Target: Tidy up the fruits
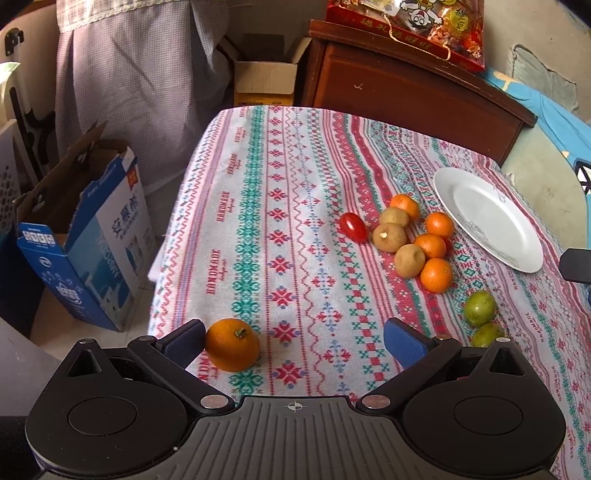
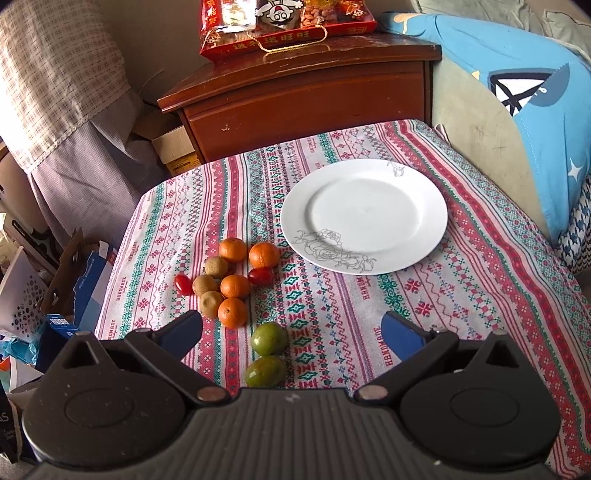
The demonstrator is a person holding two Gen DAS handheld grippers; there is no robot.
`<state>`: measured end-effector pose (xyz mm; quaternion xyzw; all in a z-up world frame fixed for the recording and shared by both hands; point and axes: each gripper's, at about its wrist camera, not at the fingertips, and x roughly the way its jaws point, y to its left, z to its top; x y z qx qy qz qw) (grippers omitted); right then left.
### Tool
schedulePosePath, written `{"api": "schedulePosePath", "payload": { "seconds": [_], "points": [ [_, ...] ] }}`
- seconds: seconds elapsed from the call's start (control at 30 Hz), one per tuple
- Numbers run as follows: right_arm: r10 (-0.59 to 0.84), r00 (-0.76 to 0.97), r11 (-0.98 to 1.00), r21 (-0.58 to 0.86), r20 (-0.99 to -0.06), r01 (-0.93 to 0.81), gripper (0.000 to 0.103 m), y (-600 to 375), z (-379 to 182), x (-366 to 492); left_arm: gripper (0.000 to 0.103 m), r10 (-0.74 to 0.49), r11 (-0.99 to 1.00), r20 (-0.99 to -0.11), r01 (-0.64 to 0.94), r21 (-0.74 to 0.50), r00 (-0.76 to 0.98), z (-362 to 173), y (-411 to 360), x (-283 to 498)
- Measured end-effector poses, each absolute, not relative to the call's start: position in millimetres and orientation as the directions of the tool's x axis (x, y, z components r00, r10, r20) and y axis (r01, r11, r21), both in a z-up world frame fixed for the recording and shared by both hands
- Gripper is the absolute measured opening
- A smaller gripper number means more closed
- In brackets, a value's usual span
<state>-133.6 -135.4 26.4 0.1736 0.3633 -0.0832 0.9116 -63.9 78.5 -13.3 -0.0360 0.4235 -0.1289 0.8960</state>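
In the left wrist view my left gripper point(image 1: 293, 341) is open just above the patterned tablecloth point(image 1: 258, 221); a lone orange point(image 1: 232, 344) lies between the fingers, touching the left pad. Further right sits a cluster of small oranges point(image 1: 436, 275), brown longans point(image 1: 409, 260) and a cherry tomato point(image 1: 353, 227), with a white plate point(image 1: 487, 218) beyond. In the right wrist view my right gripper point(image 2: 291, 334) is open with two green fruits point(image 2: 269, 339) between its fingers. The same cluster point(image 2: 232, 286) lies ahead left, and the empty plate point(image 2: 364, 216) ahead.
A brown wooden cabinet point(image 2: 306, 96) with a red snack bag point(image 2: 280, 26) stands behind the table. Cardboard boxes point(image 1: 85, 236) sit on the floor past the table's left edge. A blue cushion point(image 2: 535, 92) lies to the right.
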Motion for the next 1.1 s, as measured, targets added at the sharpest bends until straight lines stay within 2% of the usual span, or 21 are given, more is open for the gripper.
{"api": "schedulePosePath", "payload": {
  "seconds": [0.13,0.3,0.6,0.73,0.9,1.1],
  "points": [
    [-0.02,0.724,0.919,0.273,-0.689,0.286,0.102,-139,27,-133,0.102,-0.392,0.919,-0.699,0.284,-0.273,0.598,-7,66,-66],
    [-0.025,0.712,0.917,0.267,-0.702,0.296,0.102,-140,23,-131,0.102,-0.382,0.922,-0.692,0.3,-0.243,0.612,0,48,-64],
    [-0.072,0.644,0.924,0.192,-0.762,0.331,0.102,-137,5,-125,0.103,-0.239,0.959,-0.783,0.264,-0.099,0.574,14,24,-58],
    [-0.11,0.625,0.925,0.15,-0.772,0.349,0.102,-136,2,-124,0.103,-0.154,0.978,-0.82,0.202,-0.048,0.551,17,28,-58],
    [-0.101,0.602,0.929,0.141,-0.792,0.341,0.102,-132,-3,-120,0.103,-0.037,0.987,-0.82,0.15,0.06,0.571,30,33,-60],
    [-0.073,0.546,0.941,0.123,-0.834,0.314,0.102,-126,-7,-107,0.103,-0.053,0.993,-0.837,0.118,0.013,0.545,46,39,-56]
  ]
}}
